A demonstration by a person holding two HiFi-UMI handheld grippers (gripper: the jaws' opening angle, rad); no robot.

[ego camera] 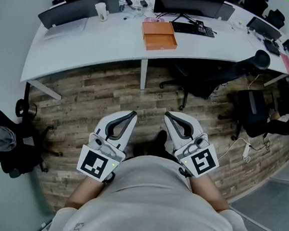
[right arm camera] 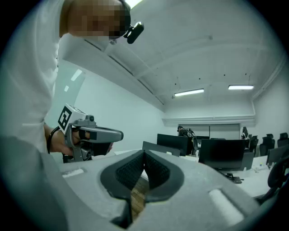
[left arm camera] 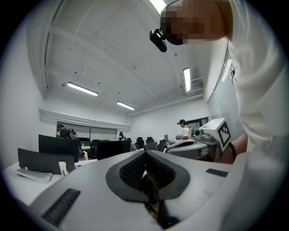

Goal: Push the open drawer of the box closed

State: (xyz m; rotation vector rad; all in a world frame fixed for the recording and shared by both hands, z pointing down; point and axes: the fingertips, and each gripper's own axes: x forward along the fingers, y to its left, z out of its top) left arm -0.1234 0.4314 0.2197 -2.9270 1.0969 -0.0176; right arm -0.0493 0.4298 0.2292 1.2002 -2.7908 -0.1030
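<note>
The left tool [ego camera: 131, 115] and right tool [ego camera: 168, 115] have their jaws pressed together on nothing. They are held level by the person's waist, probably idle ahead of any reach. The orange box [ego camera: 158, 29], its drawer [ego camera: 161, 41] pulled out, sits on the white bench [ego camera: 110, 44] at twelve o'clock, well apart from both.

Wears a pale off-white short-sleeved top [ego camera: 152, 203] with a small dark print near its lower left edge, and a dark band at each wrist. Carries a small black head camera [left arm camera: 158, 39] on a short arm. Shows on the left claw [ego camera: 132, 114] and the right claw [ego camera: 169, 114] alike a light grey shell, black ribbed pad linings that form a loop, a round lens housing, a tiny lit dot, and a white cube with a black square marker at the rear.
</note>
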